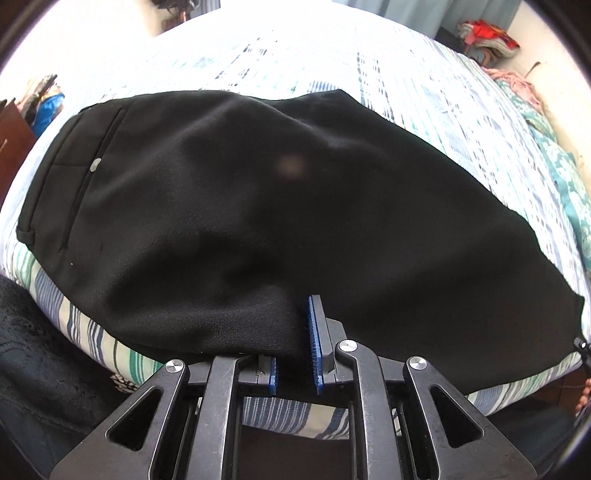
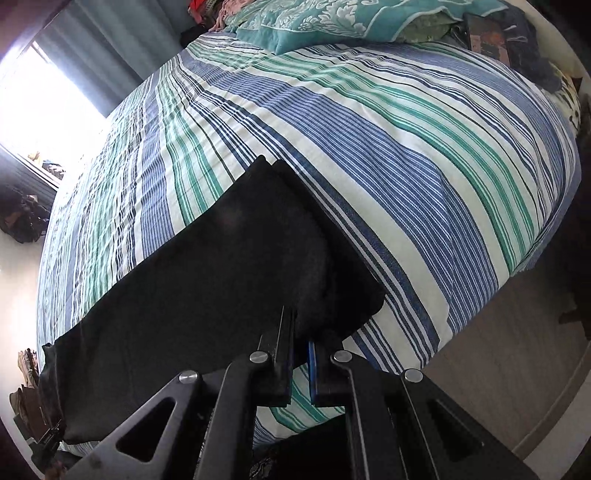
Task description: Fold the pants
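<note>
Black pants [image 1: 277, 206] lie across the near edge of a striped bed, waistband and back pocket with a button at the left. My left gripper [image 1: 295, 332] is shut on a fold of the pants' near edge; cloth covers its left finger and the blue pad of the right fingertip [image 1: 314, 325] shows. In the right wrist view the pants [image 2: 207, 280] stretch to the left, leg end by the jaws. My right gripper [image 2: 301, 332] is shut on the pants' leg end at the bed's near edge.
The bed has a blue, green and white striped cover [image 2: 406, 155]. Teal patterned pillows [image 2: 325, 22] and dark items [image 2: 517, 40] lie at its far end. A bright window [image 2: 48, 99] is at the left. Wooden floor [image 2: 517, 362] lies right of the bed.
</note>
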Available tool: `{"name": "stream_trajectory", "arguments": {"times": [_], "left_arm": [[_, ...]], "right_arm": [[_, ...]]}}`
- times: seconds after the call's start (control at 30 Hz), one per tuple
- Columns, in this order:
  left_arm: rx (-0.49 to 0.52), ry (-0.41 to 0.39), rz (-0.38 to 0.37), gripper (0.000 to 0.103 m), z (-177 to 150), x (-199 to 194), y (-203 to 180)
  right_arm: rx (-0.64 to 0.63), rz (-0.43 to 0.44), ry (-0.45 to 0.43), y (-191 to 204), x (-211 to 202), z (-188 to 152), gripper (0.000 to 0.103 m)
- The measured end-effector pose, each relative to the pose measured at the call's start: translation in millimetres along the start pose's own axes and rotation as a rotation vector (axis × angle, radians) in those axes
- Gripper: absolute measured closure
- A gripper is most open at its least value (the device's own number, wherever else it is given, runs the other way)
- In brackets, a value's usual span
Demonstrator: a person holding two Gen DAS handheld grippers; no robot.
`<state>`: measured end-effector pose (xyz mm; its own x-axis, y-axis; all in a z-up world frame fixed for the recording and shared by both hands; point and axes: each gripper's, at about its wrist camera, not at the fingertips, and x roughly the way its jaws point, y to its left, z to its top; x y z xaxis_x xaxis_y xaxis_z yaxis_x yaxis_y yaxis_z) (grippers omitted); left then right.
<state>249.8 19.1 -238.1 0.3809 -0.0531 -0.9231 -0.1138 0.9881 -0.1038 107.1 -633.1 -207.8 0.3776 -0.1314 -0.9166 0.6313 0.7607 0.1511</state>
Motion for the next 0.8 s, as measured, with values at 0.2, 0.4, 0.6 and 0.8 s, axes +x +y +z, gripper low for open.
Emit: {"name": "stream_trajectory", "arguments": {"times": [0.2,0.4,0.6,0.8], "left_arm": [[0.096,-0.018,0.071,0.092,1,0,-25],[0.139,0.016,0.104,0.065,0,-5,-40],[0.181,-0.005,0.137,0.038,-19,-34,-38],[0.197,-0.089,0.159,0.036,-17,-55,-48]], "right_arm": [[-0.021,-0.021,-0.002,2,0,0,0.097],[-0.011,0.001,0.0,-6,-5,-1,0.07],[-0.035,-0.026,-0.105,-31,-43,-4,0.029],[-0.088,0.144,-0.125,-39,-41,22,0.029]]}}
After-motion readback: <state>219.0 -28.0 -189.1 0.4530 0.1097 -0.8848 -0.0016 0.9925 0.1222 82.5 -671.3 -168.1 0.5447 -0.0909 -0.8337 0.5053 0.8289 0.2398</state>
